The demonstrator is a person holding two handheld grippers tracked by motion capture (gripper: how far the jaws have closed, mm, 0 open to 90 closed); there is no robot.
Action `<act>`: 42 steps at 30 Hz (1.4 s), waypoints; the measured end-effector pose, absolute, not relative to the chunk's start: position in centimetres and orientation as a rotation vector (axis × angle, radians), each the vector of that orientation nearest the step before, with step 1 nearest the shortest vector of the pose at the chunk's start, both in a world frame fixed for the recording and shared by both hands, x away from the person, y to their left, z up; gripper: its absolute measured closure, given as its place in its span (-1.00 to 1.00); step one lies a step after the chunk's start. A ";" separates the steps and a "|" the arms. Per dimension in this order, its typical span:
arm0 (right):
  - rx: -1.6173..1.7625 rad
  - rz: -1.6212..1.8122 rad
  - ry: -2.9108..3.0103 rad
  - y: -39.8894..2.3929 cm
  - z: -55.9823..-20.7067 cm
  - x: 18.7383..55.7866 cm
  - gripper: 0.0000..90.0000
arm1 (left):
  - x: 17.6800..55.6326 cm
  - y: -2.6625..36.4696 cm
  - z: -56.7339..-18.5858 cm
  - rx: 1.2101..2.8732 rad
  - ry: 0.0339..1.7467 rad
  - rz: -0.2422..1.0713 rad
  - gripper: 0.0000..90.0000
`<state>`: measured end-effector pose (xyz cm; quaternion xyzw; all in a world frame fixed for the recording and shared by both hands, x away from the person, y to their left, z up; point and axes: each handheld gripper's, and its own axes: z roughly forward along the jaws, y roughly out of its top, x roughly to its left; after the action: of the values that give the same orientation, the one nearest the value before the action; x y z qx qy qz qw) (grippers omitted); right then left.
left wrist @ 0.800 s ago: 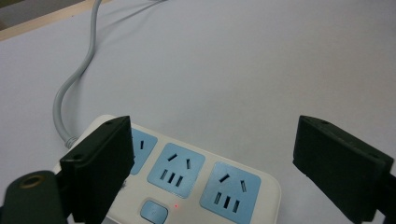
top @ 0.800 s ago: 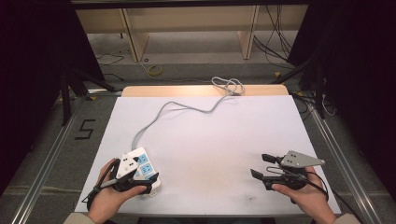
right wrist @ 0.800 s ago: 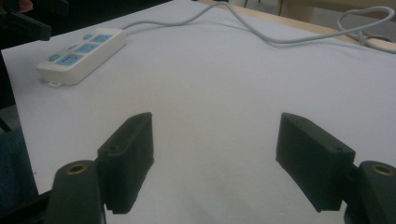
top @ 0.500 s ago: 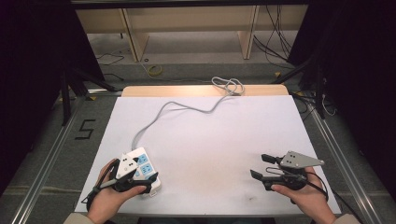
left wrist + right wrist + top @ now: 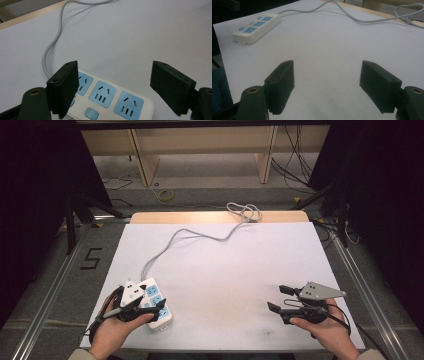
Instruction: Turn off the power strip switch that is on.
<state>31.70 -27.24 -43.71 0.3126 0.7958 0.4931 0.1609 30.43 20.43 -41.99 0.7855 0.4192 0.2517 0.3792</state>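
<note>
A white power strip [image 5: 159,306] with blue sockets lies at the table's near left corner. Its grey cable [image 5: 200,236] runs off to the far edge. My left gripper [image 5: 154,301] hovers over the strip, held in the person's left hand. In the left gripper view the strip [image 5: 110,100] lies below the wide-apart jaws of the left gripper [image 5: 115,66], and neither pad presses on it. A small red light glows on the strip. My right gripper [image 5: 277,298] stands open and empty at the near right. From the right gripper [image 5: 328,65] the strip [image 5: 257,26] lies far off to the left.
The white table sheet [image 5: 240,270] ends at a wooden strip [image 5: 190,216] at the far side, where the cable coils [image 5: 245,211]. Metal rails run along both table sides. A "5" mark [image 5: 90,258] is on the floor at left.
</note>
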 end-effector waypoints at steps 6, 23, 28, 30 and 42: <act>0.895 1.409 2.272 -27.2 -43.8 31.7 -0.37 | 30.7 20.4 -41.7 2.014 1.084 0.635 -0.29; 0.891 1.403 2.284 -26.9 -43.8 31.8 -0.37 | 31.2 20.6 -40.6 2.043 1.158 0.590 0.77; 0.889 1.402 2.284 -26.9 -43.9 31.8 -0.37 | 31.3 20.7 -40.4 2.049 1.181 0.575 0.98; 0.894 1.402 2.286 -26.9 -43.9 31.7 -0.37 | 31.4 20.6 -40.2 2.058 1.190 0.563 0.99; 0.894 1.404 2.287 -26.9 -43.9 31.7 -0.37 | 32.0 20.8 -40.2 2.114 1.225 0.511 0.99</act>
<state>31.75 -26.90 -43.86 0.3121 0.7987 0.4902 0.1561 32.05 20.82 -40.19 0.8032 0.4655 0.1940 0.3171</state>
